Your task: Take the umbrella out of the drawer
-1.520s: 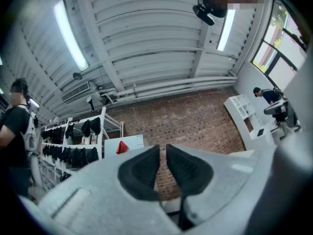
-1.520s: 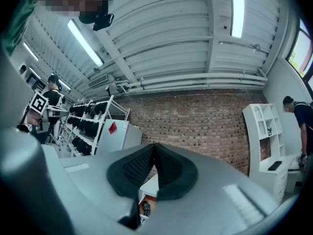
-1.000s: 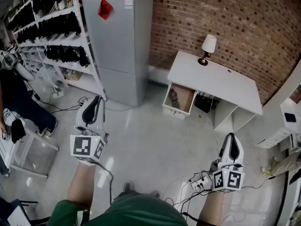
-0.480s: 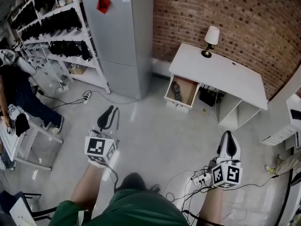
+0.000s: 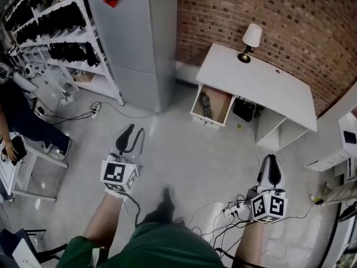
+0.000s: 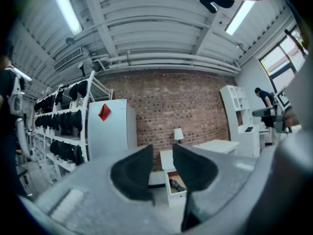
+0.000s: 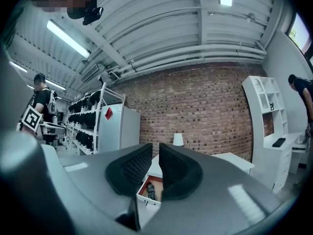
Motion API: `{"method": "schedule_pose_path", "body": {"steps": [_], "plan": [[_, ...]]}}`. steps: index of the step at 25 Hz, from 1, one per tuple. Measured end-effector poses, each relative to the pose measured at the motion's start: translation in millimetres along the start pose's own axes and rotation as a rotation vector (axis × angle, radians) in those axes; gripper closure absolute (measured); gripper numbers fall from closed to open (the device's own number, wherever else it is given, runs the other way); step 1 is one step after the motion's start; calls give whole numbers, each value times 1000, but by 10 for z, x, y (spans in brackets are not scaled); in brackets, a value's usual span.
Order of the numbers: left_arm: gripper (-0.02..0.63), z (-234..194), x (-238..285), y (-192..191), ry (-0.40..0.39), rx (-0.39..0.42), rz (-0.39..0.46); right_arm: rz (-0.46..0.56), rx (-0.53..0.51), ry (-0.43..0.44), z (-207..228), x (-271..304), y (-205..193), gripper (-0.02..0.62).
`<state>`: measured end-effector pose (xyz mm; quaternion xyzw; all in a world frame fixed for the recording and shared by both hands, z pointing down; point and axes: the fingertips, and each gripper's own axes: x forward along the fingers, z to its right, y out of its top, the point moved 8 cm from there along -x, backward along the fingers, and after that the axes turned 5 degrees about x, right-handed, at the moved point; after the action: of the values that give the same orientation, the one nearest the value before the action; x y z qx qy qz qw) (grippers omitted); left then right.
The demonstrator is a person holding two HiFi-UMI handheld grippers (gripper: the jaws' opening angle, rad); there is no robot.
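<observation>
Two empty grippers hang well short of the white desk, whose open drawer holds the dark folded umbrella. The left gripper has just been opening its jaws partway, the right gripper to a sliver. So narrow a bite could skid off the fabric.

Long ceiling strip lights are glowing white overhead, filling the room with bright, even light. Daylight is coming in through a window at the right. The pale floor is catching soft reflections and showing only faint shadows. Both gripper views are curving strongly towards dark, rounded corners, and their nearest foreground is looking soft and out of focus.
</observation>
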<state>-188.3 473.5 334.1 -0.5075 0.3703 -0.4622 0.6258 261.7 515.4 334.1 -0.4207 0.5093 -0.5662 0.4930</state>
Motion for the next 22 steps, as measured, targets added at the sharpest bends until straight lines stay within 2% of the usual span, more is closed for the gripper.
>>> {"method": "schedule_pose_path", "body": {"steps": [4, 6, 14, 22], "plan": [[471, -266, 459, -139, -17, -36, -3, -31, -23, -15, -85, 478, 46, 462], [467, -424, 699, -186, -24, -49, -1, -38, -29, -25, -137, 741, 57, 443], [439, -999, 1499, -378, -65, -84, 5, -80, -41, -50, -391, 1638, -32, 436], [411, -1283, 1928, -639, -110, -114, -23, -109, -42, -56, -548, 2178, -153, 436]]}}
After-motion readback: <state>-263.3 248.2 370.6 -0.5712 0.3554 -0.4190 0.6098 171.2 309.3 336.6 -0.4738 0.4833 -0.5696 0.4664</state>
